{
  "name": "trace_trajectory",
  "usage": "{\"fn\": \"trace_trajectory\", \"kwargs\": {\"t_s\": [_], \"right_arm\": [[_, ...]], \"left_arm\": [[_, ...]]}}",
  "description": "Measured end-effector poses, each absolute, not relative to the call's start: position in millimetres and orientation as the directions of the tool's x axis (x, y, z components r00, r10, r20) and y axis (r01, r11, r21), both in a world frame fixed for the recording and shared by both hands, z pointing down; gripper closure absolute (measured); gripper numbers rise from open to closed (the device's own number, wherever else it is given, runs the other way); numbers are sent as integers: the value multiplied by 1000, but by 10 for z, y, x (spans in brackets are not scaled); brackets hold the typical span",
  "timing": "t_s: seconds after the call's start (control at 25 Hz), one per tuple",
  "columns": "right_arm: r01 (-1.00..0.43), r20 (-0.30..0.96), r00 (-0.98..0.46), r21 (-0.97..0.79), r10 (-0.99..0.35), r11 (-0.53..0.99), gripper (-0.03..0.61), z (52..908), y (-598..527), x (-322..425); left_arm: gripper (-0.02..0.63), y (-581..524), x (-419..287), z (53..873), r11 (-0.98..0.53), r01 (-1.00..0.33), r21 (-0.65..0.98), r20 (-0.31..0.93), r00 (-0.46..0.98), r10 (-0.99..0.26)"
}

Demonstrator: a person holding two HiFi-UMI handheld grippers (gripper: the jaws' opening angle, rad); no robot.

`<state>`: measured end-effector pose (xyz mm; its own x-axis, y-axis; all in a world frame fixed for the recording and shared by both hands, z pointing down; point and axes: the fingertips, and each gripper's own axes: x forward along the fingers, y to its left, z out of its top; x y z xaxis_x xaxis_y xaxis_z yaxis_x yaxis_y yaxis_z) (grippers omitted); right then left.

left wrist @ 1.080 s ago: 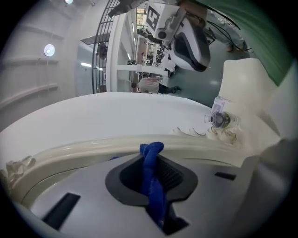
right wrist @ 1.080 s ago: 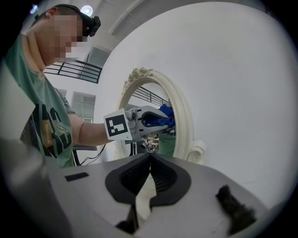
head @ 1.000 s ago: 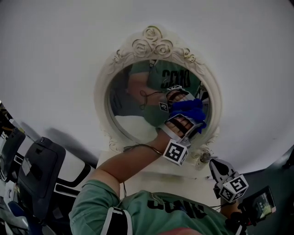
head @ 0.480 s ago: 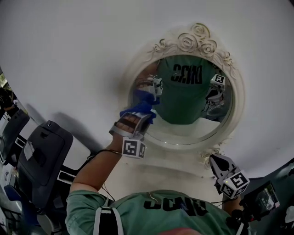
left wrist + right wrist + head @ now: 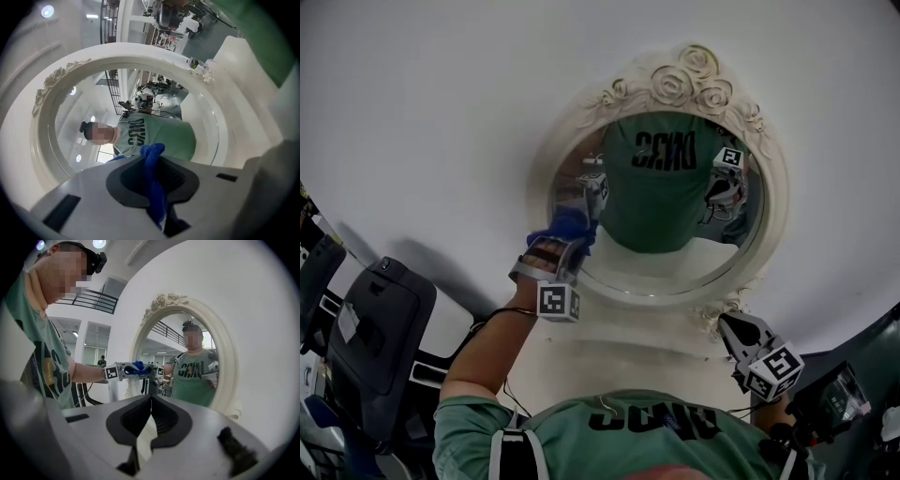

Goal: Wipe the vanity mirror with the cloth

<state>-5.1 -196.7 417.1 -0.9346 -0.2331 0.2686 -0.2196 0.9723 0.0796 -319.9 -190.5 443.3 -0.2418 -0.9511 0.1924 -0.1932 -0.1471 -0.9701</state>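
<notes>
Left gripper (image 5: 154, 173) first: its jaws are clamped tight on the blue cloth (image 5: 152, 152), a twisted fold running down between the dark pads and a bunched tip poking out past the tips. Straight ahead of those jaws lies the glass of the vanity mirror (image 5: 70, 122). The cloth is right up at it, though whether the two actually touch cannot be told. Around the jaws on every side curves the cream frame (image 5: 47, 89), carved roses off to their upper left. In the glass beyond the tips is the reflected green T-shirt (its lettering backwards, naturally).

Over to the right gripper (image 5: 151, 397): jaws pressed together, tips meeting, nothing between them. Ahead of and above these jaws stands the whole mirror, oval, mounted on the white wall (image 5: 262, 310). To the upper left of the tips, the left gripper reaches in at the frame's left edge with the cloth. From the head view, the right gripper hangs below the frame's lower right corner, apart from it, its marker cube (image 5: 773, 372) trailing behind the jaws.
</notes>
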Motion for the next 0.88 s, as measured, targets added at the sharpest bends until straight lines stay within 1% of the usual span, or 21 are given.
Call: {"fn": "trace_trajectory", "kwargs": {"t_s": [0.2,0.36,0.6,0.72,0.88], "right_arm": [[-247,261,-931,63,-255,967,566,4238,-2064,61],[-253,244,-935,52,-258,966,566,4303,-2148,126],[-288,209,-935,19,-285,957,566,4390,-2257,326],[-318,197,-929,0,-312,948,566,4436,-2324,474],[-354,170,-923,-17,-346,935,566,4503,-2438,687]], "left_arm": [[554,-2085,-2972,4451,-161,-140,-977,187,-198,-962],[554,-2303,-2575,4360,-155,-112,-982,169,-130,-977],[554,-2825,-1432,4263,-171,-79,-982,166,66,-984],[554,-3110,-806,4281,-185,-33,-982,177,169,-970],[554,-3405,-156,4287,-198,27,-980,198,265,-944]]}}
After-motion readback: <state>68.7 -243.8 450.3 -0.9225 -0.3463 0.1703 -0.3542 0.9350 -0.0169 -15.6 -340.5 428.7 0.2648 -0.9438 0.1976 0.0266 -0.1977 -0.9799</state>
